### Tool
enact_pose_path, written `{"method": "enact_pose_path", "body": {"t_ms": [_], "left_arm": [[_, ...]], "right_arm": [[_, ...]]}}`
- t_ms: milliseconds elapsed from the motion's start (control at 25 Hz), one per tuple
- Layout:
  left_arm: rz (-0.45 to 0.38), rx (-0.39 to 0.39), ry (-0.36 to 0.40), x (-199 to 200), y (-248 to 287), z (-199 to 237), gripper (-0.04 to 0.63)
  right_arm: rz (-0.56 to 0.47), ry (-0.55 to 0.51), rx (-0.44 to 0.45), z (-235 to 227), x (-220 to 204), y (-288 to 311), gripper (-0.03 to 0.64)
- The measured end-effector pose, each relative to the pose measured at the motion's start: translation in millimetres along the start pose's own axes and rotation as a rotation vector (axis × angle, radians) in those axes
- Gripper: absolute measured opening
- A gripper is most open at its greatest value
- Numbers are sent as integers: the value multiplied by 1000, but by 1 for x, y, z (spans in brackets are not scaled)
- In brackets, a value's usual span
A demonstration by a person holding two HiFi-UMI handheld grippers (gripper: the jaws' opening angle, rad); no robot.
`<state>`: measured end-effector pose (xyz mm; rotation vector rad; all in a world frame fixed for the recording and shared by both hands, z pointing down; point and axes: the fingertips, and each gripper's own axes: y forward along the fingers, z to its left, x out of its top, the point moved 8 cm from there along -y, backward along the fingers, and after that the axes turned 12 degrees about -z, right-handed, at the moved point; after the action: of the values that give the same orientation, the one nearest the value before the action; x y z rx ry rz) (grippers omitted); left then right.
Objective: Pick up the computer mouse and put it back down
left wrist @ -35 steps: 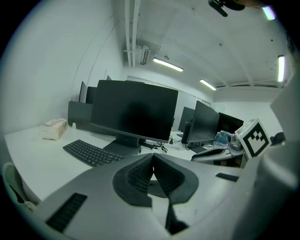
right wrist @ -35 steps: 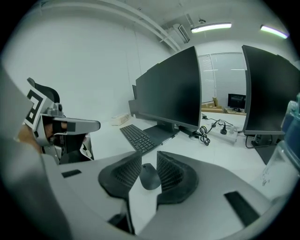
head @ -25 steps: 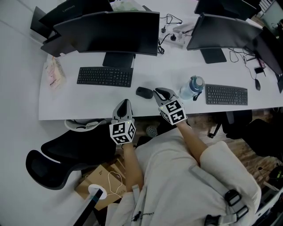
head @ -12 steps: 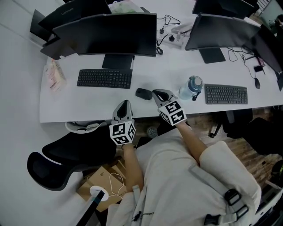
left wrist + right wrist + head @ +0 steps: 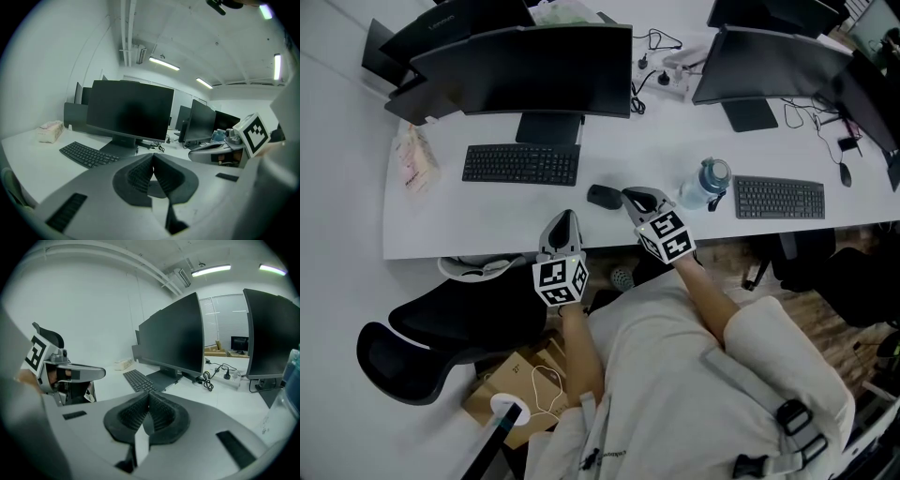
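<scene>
The black computer mouse (image 5: 605,196) lies on the white desk (image 5: 459,221), just right of the nearer keyboard (image 5: 521,164). My right gripper (image 5: 634,193) is a little to the mouse's right, apart from it, jaws shut with nothing between them. My left gripper (image 5: 563,217) sits over the desk's front edge, below and left of the mouse, also shut and empty. The left gripper view shows its pads (image 5: 140,173) pressed together; the right gripper view shows the same for its pads (image 5: 161,412). Neither gripper view shows the mouse.
A large monitor (image 5: 525,70) stands behind the keyboard. A water bottle (image 5: 707,185) is just right of my right gripper, then a second keyboard (image 5: 779,199) and monitor (image 5: 769,66). A tissue pack (image 5: 414,155) lies far left. A black chair (image 5: 441,323) stands below the desk edge.
</scene>
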<state>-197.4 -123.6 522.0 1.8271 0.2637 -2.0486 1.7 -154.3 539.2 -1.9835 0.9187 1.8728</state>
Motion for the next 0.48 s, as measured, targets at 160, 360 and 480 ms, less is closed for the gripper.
{"method": "enact_pose_path", "body": {"t_ms": [160, 360, 480], "left_arm": [[-1, -7, -1, 0, 1, -1, 23], [-1, -9, -3, 0, 1, 0, 23], [0, -9, -3, 0, 1, 1, 23]], "right_arm": [[-3, -5, -1, -1, 2, 0, 3], [9, -5, 2, 1, 1, 1, 3], [10, -4, 5, 2, 0, 2, 3]]}}
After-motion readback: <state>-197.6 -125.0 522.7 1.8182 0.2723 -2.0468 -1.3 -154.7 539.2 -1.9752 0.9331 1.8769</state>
